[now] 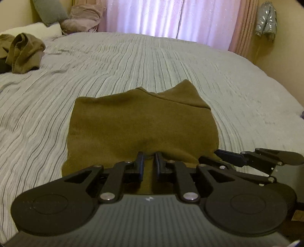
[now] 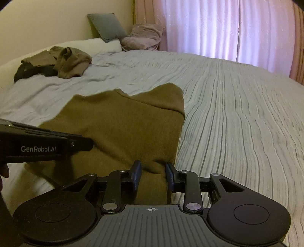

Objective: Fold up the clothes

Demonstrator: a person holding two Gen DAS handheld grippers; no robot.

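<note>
spread across the near part of the bed (image 1: 171, 62) is an olive green garment (image 1: 144, 127), partly folded, with a flap doubled over at its far right corner. it's laid flat on the grey striped bedspread (image 2: 237, 114), and its near edge is reached by both tools.

the left gripper (image 1: 150, 163) is seen with its fingers (image 1: 140, 161) drawn close together, a small bunch of the garment's near edge being pinched between them. the right gripper (image 2: 153, 174) is held at the garment's near right edge, its fingers (image 2: 136, 171) set a bit apart with olive cloth lying between them; whether the cloth is actually squeezed can't be told from the right wrist view. each tool is also caught from the side in the other's camera, just beside one another along the same edge.

further up the bed, well apart from all this, a crumpled olive piece (image 2: 70, 62) is heaped on something dark (image 2: 32, 72). a grey pillow (image 2: 108, 26) and a pink bundle (image 2: 142, 38) are propped near the wall, and pink curtains (image 1: 171, 17) are hung behind the bed.
</note>
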